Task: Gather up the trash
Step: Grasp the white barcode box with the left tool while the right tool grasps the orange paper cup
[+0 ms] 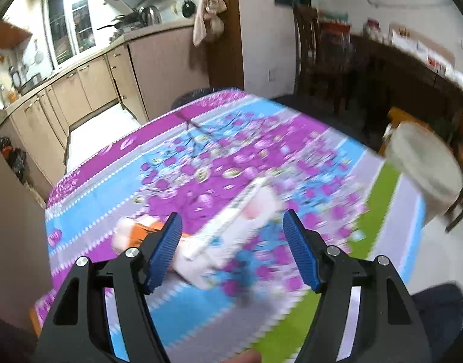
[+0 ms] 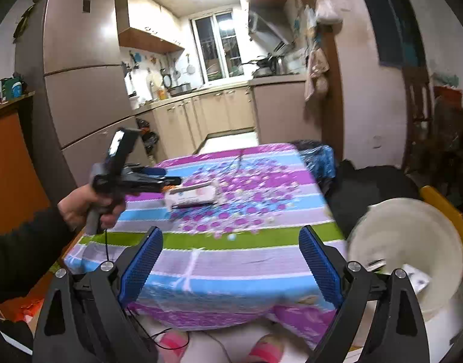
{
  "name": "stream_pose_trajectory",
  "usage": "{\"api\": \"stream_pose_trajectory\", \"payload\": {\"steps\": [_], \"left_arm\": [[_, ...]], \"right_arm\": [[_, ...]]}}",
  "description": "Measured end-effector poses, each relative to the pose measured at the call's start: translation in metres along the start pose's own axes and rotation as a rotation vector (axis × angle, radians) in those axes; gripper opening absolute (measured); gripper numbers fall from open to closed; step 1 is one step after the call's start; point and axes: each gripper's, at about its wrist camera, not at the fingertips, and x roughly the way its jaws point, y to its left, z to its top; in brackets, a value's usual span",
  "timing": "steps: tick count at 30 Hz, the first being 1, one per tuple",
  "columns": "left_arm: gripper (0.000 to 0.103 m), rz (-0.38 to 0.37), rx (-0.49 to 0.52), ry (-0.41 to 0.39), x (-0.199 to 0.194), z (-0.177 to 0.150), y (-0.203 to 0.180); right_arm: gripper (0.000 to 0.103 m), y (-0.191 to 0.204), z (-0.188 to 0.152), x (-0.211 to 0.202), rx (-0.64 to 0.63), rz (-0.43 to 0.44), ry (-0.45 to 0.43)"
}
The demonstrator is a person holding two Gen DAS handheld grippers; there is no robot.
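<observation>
Both sets of jaws gape, nothing between them. Left gripper [image 1: 233, 236] hangs over the white box [image 1: 231, 230] lying on the flowered counter [image 2: 231, 260], orange wrapper [image 1: 134, 231] beside. Print's too blurred to read. White bucket [image 2: 406, 242] sits off the right edge.

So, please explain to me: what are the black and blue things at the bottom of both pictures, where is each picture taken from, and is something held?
No robot here: a person holds a hand tool with a two-finger claw in each hand. Each picture comes from a camera on one tool, looking along its blue fingers. The left claw and right claw are both open and empty. On the table lie a white box and a blurred orange-and-white packet. A white bucket stands beside the table with some trash inside.
</observation>
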Motion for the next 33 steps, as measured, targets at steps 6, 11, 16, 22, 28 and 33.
{"api": "stream_pose_trajectory", "payload": {"steps": [6,11,16,22,28,33], "left_arm": [[0.068,-0.078,0.198,0.067,0.034,0.004,-0.014],[0.068,-0.094,0.245,0.132,0.06,0.004,-0.02],[0.066,-0.094,0.201,0.155,0.076,0.002,-0.011],[0.024,-0.146,0.205,0.173,0.082,-0.008,-0.019],[0.018,-0.148,0.23,0.108,0.065,-0.011,-0.038],[0.018,-0.146,0.136,-0.029,0.017,-0.01,-0.034]], "right_arm": [[0.091,0.013,-0.004,0.023,-0.011,0.027,0.049],[0.091,0.003,-0.005,0.038,0.0,0.036,0.075],[0.091,-0.008,-0.005,0.047,0.008,0.048,0.088],[0.091,-0.01,-0.004,0.057,0.016,0.071,0.095],[0.081,-0.006,0.001,0.06,0.0,0.078,0.088],[0.063,-0.005,0.005,0.065,-0.013,0.089,0.094]]}}
